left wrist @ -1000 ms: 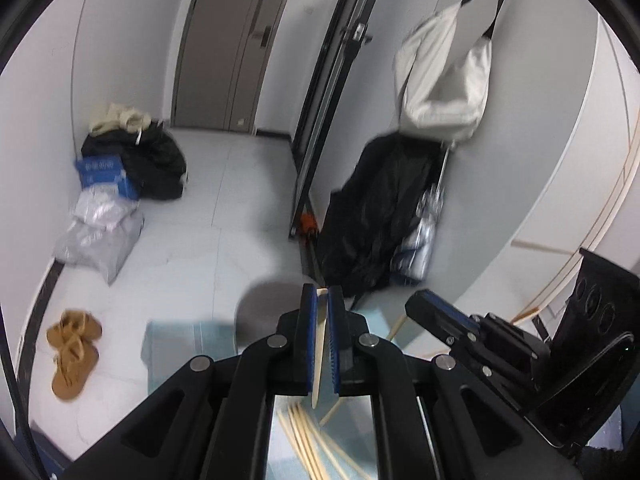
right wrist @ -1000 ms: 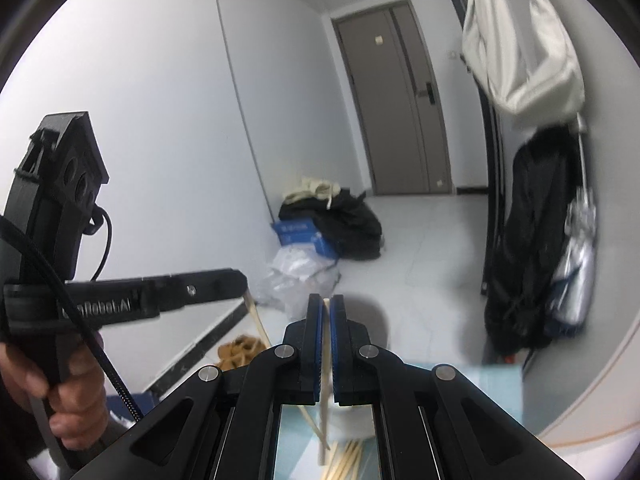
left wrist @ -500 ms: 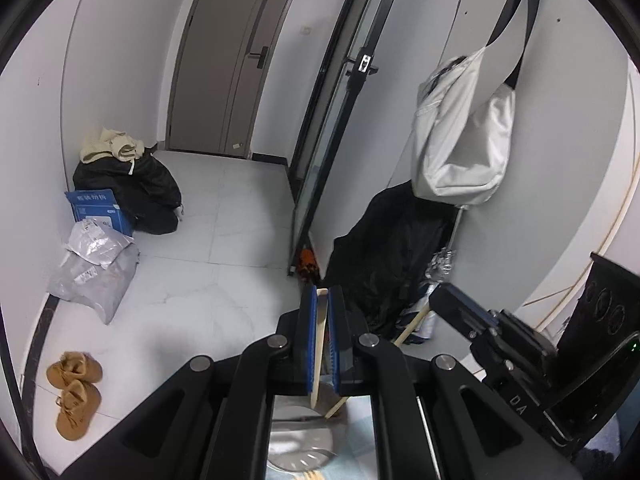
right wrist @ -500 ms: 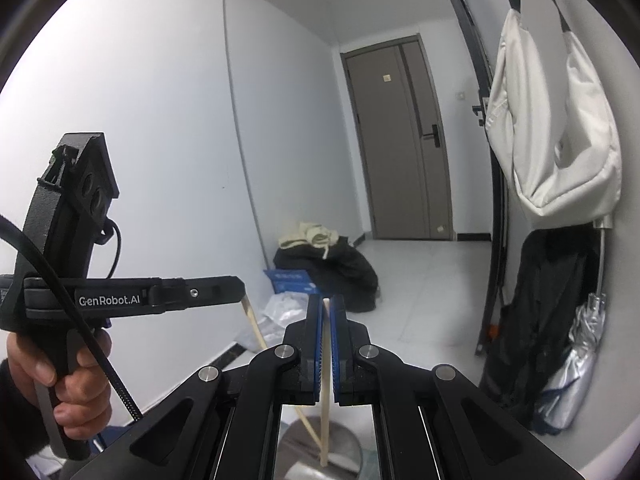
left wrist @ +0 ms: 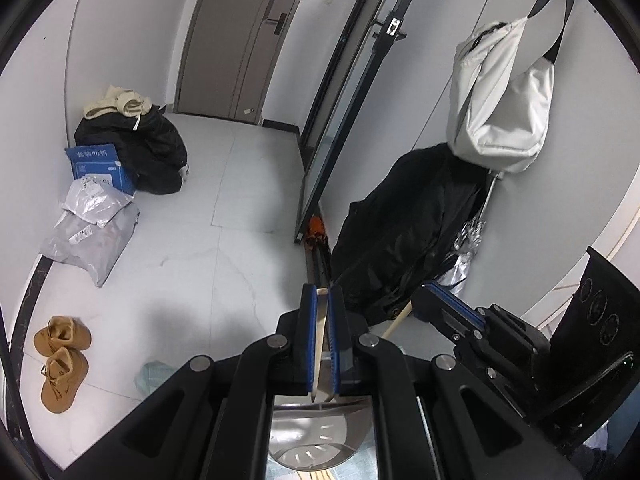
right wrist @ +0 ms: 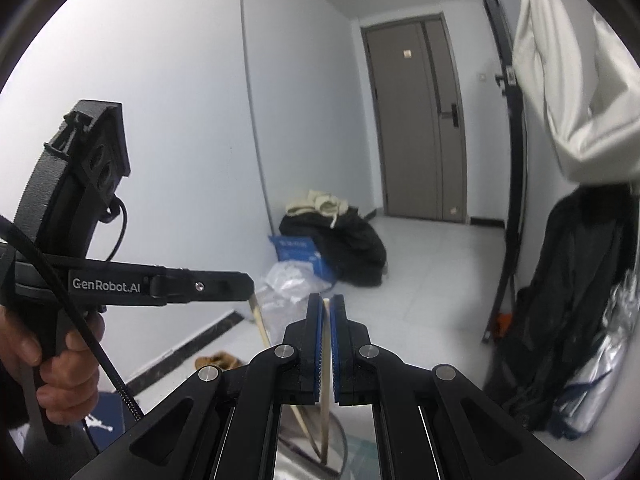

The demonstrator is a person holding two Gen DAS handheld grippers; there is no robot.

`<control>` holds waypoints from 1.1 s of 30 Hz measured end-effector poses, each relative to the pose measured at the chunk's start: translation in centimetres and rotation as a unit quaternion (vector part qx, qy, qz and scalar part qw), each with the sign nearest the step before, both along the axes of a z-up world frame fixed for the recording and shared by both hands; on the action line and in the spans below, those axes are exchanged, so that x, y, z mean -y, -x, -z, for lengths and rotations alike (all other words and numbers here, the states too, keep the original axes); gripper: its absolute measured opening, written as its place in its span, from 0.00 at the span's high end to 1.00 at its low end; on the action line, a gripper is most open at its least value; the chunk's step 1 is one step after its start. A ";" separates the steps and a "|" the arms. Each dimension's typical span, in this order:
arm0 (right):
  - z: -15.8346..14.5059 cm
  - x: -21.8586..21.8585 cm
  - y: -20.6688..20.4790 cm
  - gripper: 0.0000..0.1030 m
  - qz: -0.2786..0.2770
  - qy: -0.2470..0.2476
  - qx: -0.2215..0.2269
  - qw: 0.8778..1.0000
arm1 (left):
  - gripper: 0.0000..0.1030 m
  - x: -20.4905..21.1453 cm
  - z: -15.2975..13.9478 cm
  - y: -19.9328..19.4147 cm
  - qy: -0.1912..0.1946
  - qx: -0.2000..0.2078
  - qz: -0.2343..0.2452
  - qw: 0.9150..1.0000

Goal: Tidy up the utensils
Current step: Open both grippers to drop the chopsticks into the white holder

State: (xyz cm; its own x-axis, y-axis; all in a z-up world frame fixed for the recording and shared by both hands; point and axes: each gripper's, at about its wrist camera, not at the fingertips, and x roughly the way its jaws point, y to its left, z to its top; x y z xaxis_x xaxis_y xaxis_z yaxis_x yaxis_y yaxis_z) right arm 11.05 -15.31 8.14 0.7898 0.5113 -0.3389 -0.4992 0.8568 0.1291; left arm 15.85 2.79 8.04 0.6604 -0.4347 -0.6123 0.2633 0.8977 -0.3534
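A: What does each tool hold?

B: The left gripper (left wrist: 323, 340) is clamped narrow on one pale wooden chopstick (left wrist: 320, 344), its blunt end poking up past the pad tips and its pointed end hanging below the jaws. The right gripper (right wrist: 327, 344) pinches a second chopstick (right wrist: 326, 360) the same way.

A: And under them?

B: A steel holder (left wrist: 316, 436) with slots in it sits right below the left jaws; its rim (right wrist: 340, 440) shows beneath the right ones too. More sticks seem to lie just below that, though I can't make them out well.

A: How will the sticks handle?

B: Light and stiff, I'd judge, and smooth enough to swivel in a pinch. Each is gripped towards its upper end, so the long tapered part hangs free. That should suit dropping it point-first into the holder, but a knock on the rim could twist it between the pads.
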 end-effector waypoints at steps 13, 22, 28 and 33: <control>1.9 1.2 -0.1 0.85 -0.023 -0.052 -0.063 0.996 | 0.56 -0.3 1.8 0.3 -0.018 -0.039 -0.022 0.999; 0.6 5.0 3.6 0.71 0.031 -0.071 -0.067 0.995 | 0.29 -0.4 0.2 4.4 -0.056 -0.007 -0.089 0.994; -0.8 6.4 7.4 0.44 0.042 -0.103 -0.040 0.993 | 0.21 0.1 -0.8 8.0 -0.080 0.023 -0.122 0.989; -1.4 6.7 10.2 0.43 0.048 -0.105 -0.036 0.993 | 0.19 0.7 -1.1 10.5 -0.087 0.034 -0.125 0.988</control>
State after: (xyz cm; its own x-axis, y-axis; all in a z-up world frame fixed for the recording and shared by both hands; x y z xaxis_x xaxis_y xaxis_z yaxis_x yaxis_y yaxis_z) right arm 0.83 -22.00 9.54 0.8153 0.5008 -0.2906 -0.3997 0.8499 0.3433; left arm 5.33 2.08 9.11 0.7764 -0.1447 -0.6134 0.0427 0.9831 -0.1780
